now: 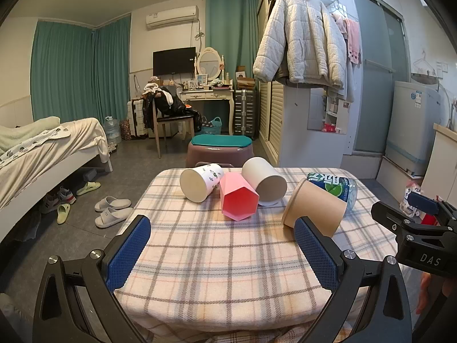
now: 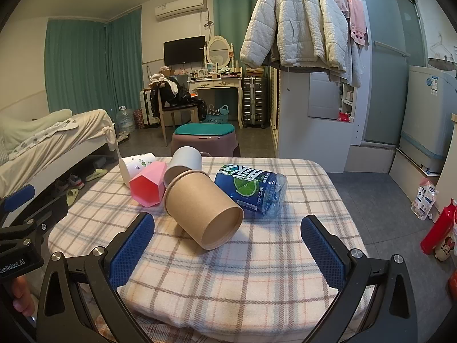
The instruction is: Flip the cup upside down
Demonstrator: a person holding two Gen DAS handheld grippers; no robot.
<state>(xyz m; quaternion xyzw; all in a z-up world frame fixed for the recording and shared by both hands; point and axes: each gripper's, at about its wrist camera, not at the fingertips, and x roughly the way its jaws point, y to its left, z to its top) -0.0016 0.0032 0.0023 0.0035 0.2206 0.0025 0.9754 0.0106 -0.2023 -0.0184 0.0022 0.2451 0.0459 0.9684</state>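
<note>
Four cups lie on their sides on the plaid-covered table (image 1: 217, 271): a white patterned cup (image 1: 200, 181), a pink hexagonal cup (image 1: 238, 197), a plain white cup (image 1: 264, 181) and a brown paper cup (image 1: 314, 203). My left gripper (image 1: 222, 228) is open and empty, just short of the pink cup, its right pad beside the brown cup. In the right wrist view the brown paper cup (image 2: 204, 208) lies straight ahead, base end toward me. My right gripper (image 2: 228, 220) is open around its near end without touching. The pink cup (image 2: 148, 184) and patterned cup (image 2: 134, 167) sit further left.
A blue-labelled plastic bottle (image 2: 251, 190) lies on its side right of the brown cup. A purple stool (image 1: 220, 148) with a teal cushion stands behind the table. A bed (image 1: 42, 154) and slippers (image 1: 111, 210) are left, a red bottle (image 2: 440, 225) on the floor right.
</note>
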